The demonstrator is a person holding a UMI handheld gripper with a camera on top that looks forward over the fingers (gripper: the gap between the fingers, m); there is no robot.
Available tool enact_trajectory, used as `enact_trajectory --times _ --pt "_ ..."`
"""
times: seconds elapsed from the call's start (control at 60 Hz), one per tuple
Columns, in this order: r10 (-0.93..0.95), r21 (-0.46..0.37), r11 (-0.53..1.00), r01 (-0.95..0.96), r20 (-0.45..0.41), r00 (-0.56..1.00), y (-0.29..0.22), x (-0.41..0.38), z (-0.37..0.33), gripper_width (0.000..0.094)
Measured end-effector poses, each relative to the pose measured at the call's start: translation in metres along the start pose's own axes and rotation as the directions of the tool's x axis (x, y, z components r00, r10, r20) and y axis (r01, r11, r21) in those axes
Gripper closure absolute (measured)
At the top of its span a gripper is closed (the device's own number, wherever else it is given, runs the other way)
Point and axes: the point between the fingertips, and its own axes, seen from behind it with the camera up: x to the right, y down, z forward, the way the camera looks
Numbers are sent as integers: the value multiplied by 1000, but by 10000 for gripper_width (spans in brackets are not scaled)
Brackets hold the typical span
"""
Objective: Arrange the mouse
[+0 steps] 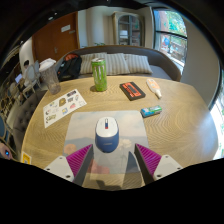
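Wooden table (170, 105) carries a green can (99, 73); the gripper (108, 157) stands wide, 2 fingers flanking the mouse (106, 134) untouched.

Home living room: sofa (120, 62), wooden table (175, 118), windows (172, 30)

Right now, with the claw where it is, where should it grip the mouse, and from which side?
Grip the mouse across its two long flanks, around mid-body, coming straight in from the near end. It lies flat on the blue pad, lengthwise along the fingers, just ahead of the open claw. The domed top would likely slip; the narrower sides suit the pink pads.
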Motion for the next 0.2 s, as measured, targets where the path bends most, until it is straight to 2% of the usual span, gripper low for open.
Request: enact_trajectory --times 0.067,0.2 --pt "-14 -23 1000 14 1 1000 21 13 -29 88" --pt "-12 -78 997 8 -53 999 73 57 -76 93"
